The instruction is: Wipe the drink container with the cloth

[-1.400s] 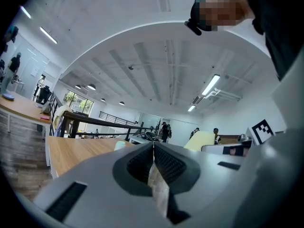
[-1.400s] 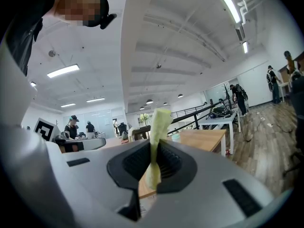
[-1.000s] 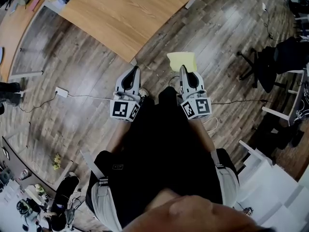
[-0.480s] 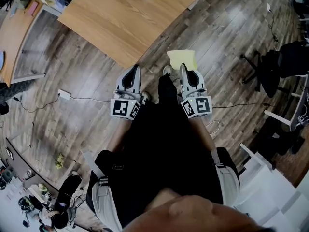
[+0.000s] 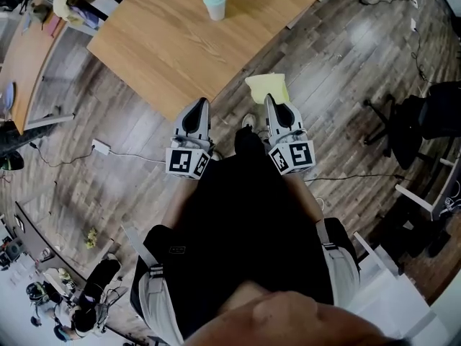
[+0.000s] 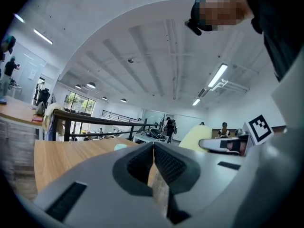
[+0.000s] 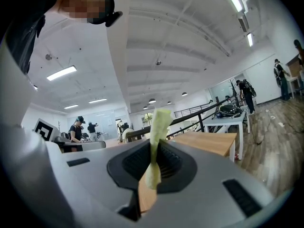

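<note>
Wood-plank floor (image 5: 346,63) fills most of the head view, with the desk (image 5: 166,42) at the upper left and the cup (image 5: 215,3) standing upright on it near the top centre, well apart from both grippers. It is small, pale teal and probably light. Your right gripper (image 5: 270,101) has its jaws pinched on the yellow cloth (image 5: 268,87), which sticks out ahead. Your left gripper (image 5: 198,105) has its jaws pressed together on nothing. Step closer before reaching, then spread the left jaws to steady the cup, since it may slide under wiping.
</note>
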A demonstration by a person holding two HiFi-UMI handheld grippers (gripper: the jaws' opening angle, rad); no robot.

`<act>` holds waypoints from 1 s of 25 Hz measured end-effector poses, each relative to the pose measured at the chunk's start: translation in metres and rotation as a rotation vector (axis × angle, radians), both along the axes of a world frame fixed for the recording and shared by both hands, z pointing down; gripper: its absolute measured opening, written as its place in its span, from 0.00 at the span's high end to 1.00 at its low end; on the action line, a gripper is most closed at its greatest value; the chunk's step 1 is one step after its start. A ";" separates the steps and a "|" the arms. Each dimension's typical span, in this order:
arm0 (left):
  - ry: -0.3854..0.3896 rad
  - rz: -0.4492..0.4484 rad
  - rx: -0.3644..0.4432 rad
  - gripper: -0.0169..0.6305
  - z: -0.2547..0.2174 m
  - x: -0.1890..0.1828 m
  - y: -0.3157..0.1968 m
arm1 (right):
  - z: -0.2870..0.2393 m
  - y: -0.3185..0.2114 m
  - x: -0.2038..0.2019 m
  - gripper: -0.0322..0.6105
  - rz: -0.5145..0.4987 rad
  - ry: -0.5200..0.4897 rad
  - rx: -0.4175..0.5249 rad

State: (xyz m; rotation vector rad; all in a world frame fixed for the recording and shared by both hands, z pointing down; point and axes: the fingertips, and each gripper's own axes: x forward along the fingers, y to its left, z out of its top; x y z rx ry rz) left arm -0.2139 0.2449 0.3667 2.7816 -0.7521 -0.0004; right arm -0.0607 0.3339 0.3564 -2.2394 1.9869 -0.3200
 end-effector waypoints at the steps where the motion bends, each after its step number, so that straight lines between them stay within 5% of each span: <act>1: -0.006 -0.007 0.000 0.94 0.000 0.009 -0.004 | 0.000 -0.005 0.008 0.89 -0.014 -0.002 -0.003; 10: -0.031 -0.091 0.005 0.94 -0.001 0.066 -0.035 | 0.006 -0.044 0.067 0.89 -0.110 -0.027 -0.013; 25: -0.054 -0.133 -0.020 0.94 0.017 0.099 -0.119 | 0.015 -0.119 0.104 0.89 -0.138 -0.028 -0.046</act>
